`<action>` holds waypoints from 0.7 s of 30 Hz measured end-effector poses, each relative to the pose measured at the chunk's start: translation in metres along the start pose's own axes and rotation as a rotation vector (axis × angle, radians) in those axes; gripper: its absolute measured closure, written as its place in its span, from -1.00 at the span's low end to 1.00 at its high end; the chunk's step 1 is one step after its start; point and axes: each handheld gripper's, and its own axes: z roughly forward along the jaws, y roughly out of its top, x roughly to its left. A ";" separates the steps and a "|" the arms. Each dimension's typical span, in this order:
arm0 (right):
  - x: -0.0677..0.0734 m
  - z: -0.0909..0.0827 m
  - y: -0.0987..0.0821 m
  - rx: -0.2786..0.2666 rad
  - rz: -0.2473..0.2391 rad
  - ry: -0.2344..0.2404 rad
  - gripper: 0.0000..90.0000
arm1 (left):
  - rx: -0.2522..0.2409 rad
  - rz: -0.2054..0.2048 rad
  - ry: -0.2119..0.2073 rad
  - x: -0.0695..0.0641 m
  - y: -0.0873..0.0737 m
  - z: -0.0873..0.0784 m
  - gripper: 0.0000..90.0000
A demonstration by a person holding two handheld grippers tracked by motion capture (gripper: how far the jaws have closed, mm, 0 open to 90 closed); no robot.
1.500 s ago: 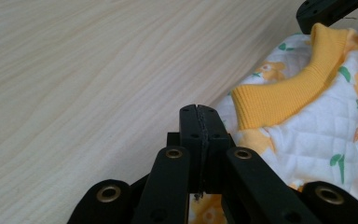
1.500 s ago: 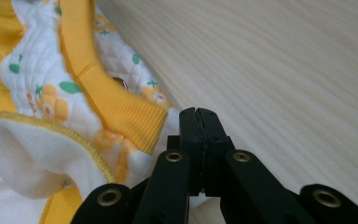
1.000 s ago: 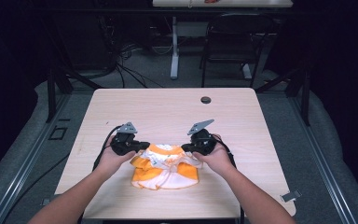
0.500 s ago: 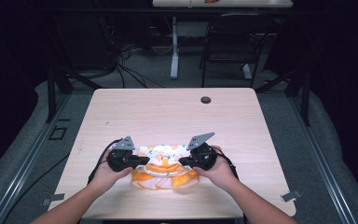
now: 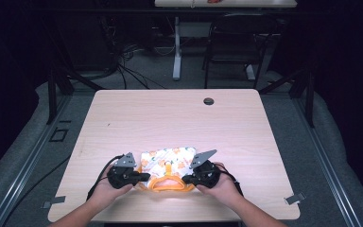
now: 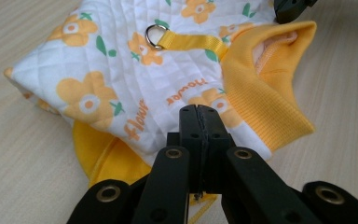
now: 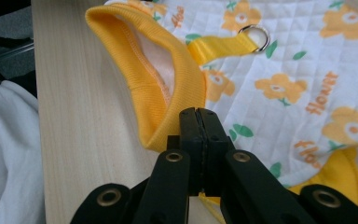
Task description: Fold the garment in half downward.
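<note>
Left claw: left gripper [image 5: 142, 177] has its jaws fully closed, pads pressed together, tips right over the quilted edge of the garment, maybe pinching it, can't tell.
Right claw: right gripper [image 5: 185, 179] same deal, clamped tight by the yellow ribbed collar [image 7: 168, 84].
Garment: little flower-print pet vest [image 5: 166, 165] lies flat near the table [image 5: 170, 113] front edge, between both grippers.
Extra: metal D-ring [image 6: 155, 35] on a yellow strap.

quilted matt cloth garment [image 6: 135, 79] with ribbed knit yellow collar [image 6: 261, 98], shiny metal D-ring [image 6: 155, 36], woven strap [image 6: 193, 41], matt wood-grain table [image 5: 170, 118]
</note>
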 end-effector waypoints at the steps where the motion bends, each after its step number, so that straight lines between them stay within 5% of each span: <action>1: 0.002 0.005 -0.005 0.009 0.004 0.007 1.00 | 0.008 0.002 0.006 0.000 -0.002 0.001 1.00; 21: -0.001 0.014 -0.016 0.018 0.025 0.013 1.00 | 0.002 -0.013 0.040 0.004 -0.012 0.010 1.00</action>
